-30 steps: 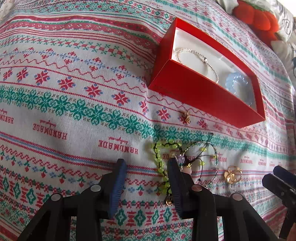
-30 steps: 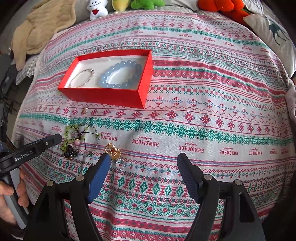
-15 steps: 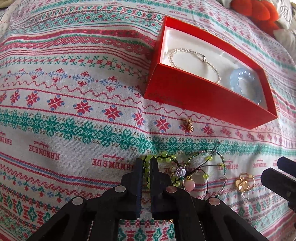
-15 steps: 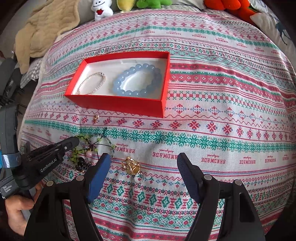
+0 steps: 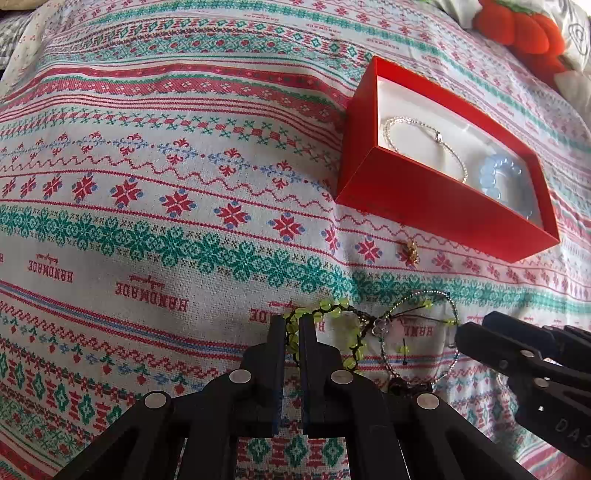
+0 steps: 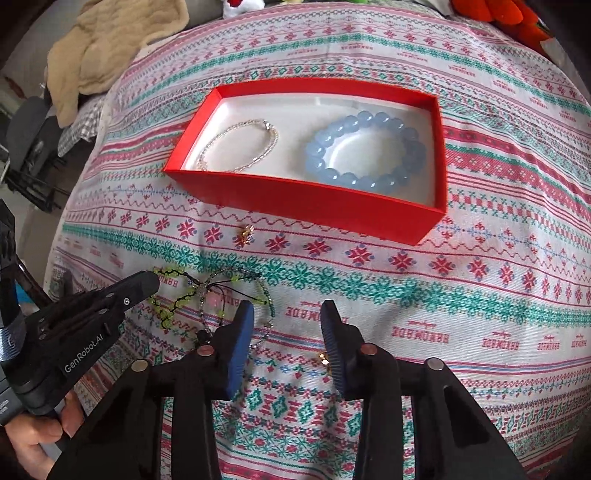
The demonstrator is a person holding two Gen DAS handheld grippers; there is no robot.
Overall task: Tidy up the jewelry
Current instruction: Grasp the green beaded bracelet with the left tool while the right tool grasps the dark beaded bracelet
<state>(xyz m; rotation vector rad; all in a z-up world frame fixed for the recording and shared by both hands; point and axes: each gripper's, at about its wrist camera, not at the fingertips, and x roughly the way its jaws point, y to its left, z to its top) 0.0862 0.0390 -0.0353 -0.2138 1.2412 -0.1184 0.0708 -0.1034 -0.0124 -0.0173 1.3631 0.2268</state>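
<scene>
My left gripper (image 5: 292,332) is shut on the green bead bracelet (image 5: 334,314), which lies on the patterned cloth tangled with a thin beaded cord bracelet (image 5: 424,293). In the right wrist view the left gripper (image 6: 151,282) rests over the green bead bracelet (image 6: 173,306). My right gripper (image 6: 286,328) points down at the cloth with its jaws closing. A gold piece (image 6: 324,357) peeks out at the inner face of its right finger, and the pads do not press on it. The red box (image 6: 303,199) holds a silver chain bracelet (image 6: 271,146) and a blue bead bracelet (image 6: 347,181).
A small gold charm (image 6: 246,234) lies on the cloth between the box and the tangled bracelets. A beige blanket (image 6: 110,48) and orange plush toys (image 5: 524,33) sit at the bed's far edge. A hand (image 6: 29,443) holds the left gripper's handle.
The left gripper's jaws shut on the green bead bracelet. The right gripper came down toward the tangled bracelets, over the gold piece, and its jaws narrowed.
</scene>
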